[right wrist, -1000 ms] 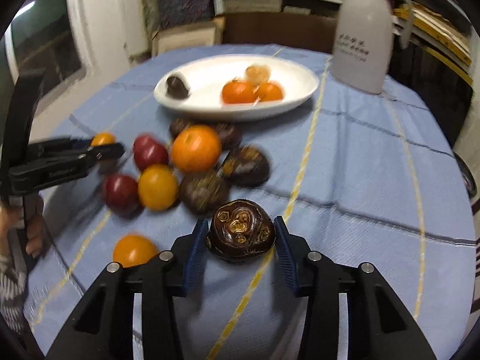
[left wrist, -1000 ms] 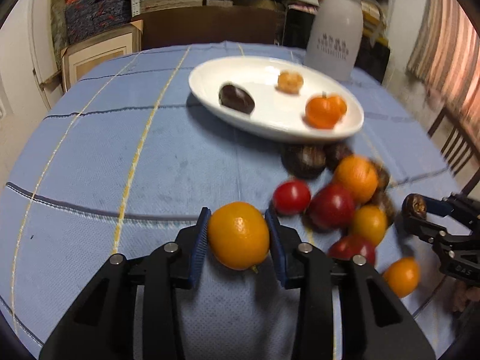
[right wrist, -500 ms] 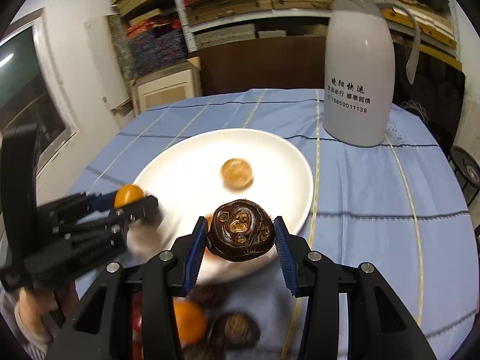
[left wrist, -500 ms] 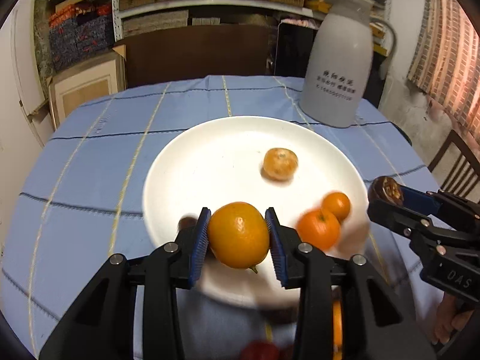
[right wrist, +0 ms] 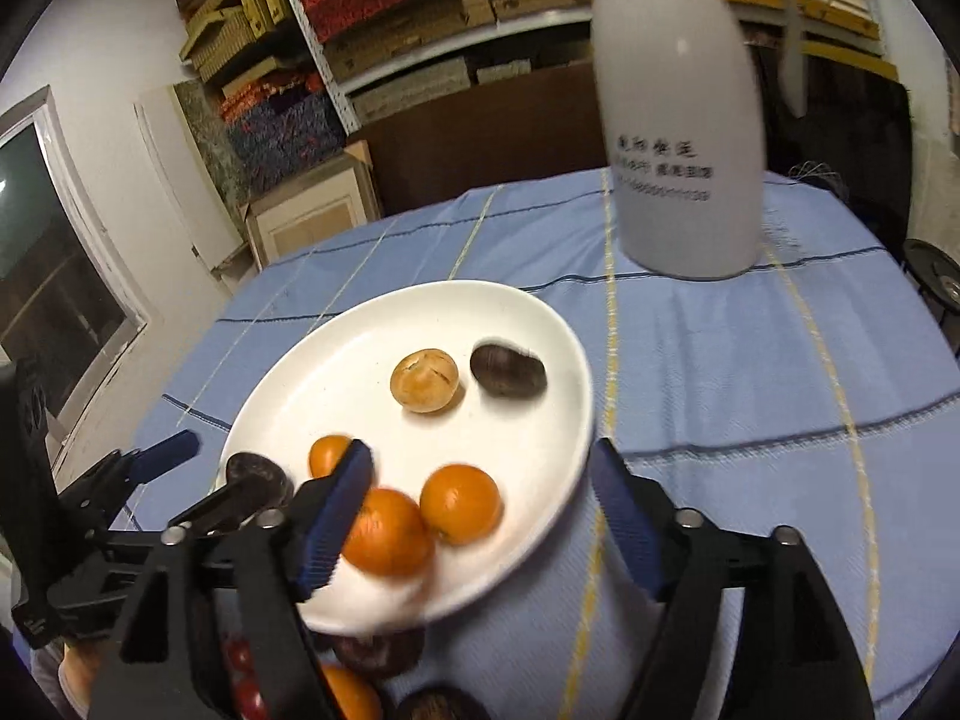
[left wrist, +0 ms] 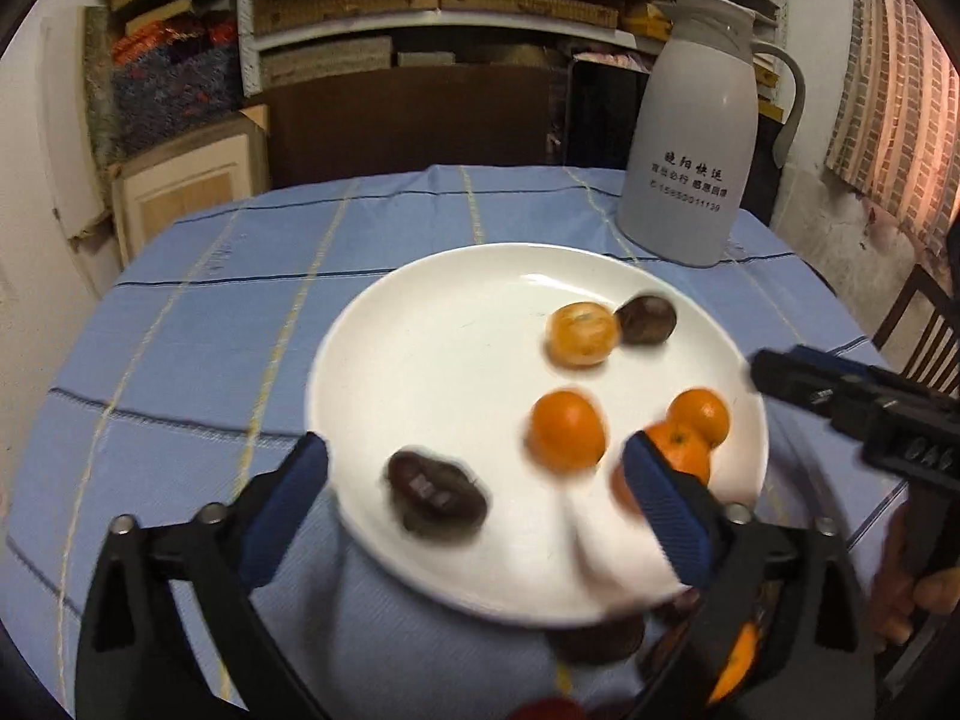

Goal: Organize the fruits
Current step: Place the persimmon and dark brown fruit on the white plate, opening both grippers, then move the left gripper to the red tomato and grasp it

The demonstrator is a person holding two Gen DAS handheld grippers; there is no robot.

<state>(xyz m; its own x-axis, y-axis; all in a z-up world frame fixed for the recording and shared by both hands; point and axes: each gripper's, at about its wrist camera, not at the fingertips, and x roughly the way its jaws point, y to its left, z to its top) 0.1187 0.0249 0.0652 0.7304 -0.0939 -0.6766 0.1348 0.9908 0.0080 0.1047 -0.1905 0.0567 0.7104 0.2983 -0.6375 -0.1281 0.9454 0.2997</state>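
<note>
A white plate (left wrist: 432,354) on the blue tablecloth holds several fruits. My left gripper (left wrist: 474,462) hangs over its near edge. Its jaws are opening wide and grip nothing. A blurred orange (left wrist: 567,431) lies on the plate just beyond them, with a dark fruit (left wrist: 435,495) nearer the left pad. My right gripper (right wrist: 480,468) is over the plate's (right wrist: 540,420) right side, jaws opening and empty. A dark round fruit (right wrist: 508,369) rests at the far side beside a pale orange fruit (right wrist: 425,388). Two oranges (right wrist: 461,503) sit close to its left pad.
A white thermos jug (left wrist: 690,150) stands behind the plate. More fruit lies on the cloth in front of the plate: a dark one (right wrist: 378,648), an orange (right wrist: 348,693) and red ones (right wrist: 243,678). A chair (left wrist: 918,324) is at the right, with shelves and a box behind the table.
Both grippers moved from the fruit pile to above the plate, then opened. The left let go of its orange and the right its dark fruit; both now lie on the plate.
</note>
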